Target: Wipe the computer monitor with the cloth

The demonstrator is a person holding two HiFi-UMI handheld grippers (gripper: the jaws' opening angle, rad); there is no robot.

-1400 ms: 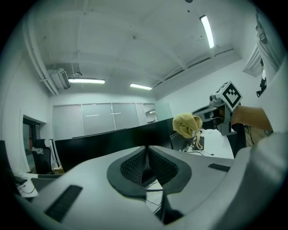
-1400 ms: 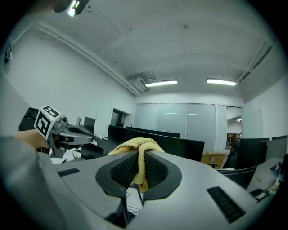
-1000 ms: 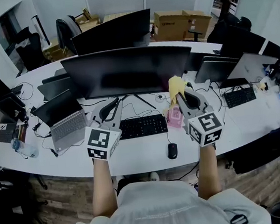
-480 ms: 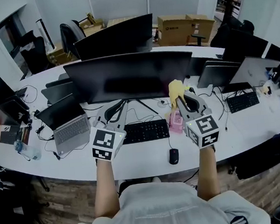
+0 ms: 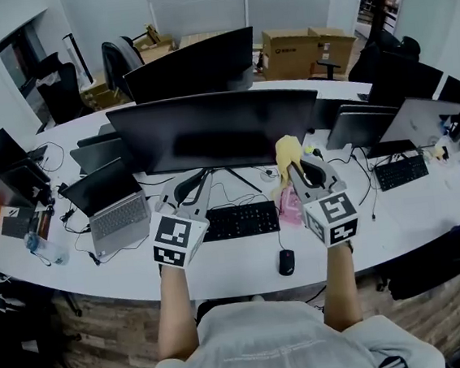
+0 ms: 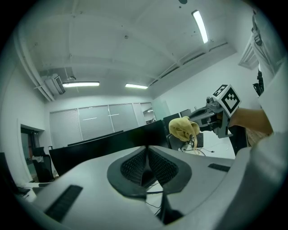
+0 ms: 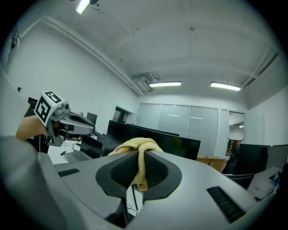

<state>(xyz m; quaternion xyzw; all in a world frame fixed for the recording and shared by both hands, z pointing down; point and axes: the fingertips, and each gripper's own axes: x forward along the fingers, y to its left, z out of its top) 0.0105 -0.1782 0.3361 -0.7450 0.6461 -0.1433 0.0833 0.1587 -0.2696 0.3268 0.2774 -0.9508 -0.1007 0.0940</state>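
In the head view, the wide black computer monitor (image 5: 216, 127) stands on the white desk (image 5: 231, 273). Its dark screen faces the person and its long axis runs from 9 to 3 o'clock. The yellow cloth (image 5: 287, 155) is a crumpled bunch at the tip of the right gripper (image 5: 292, 167). It sits by the screen's lower right corner, at 1 o'clock from the keyboard (image 5: 238, 219). The left gripper (image 5: 200, 182) points toward 12 o'clock.

In the left gripper view, its jaws are pressed together with nothing between them. The cloth shows at 2 o'clock, with a thin tail drooping toward 6 o'clock.

In the right gripper view, the jaws pinch the cloth. A wad bulges over the pads, and a strip runs between them from 12 to 6 o'clock.
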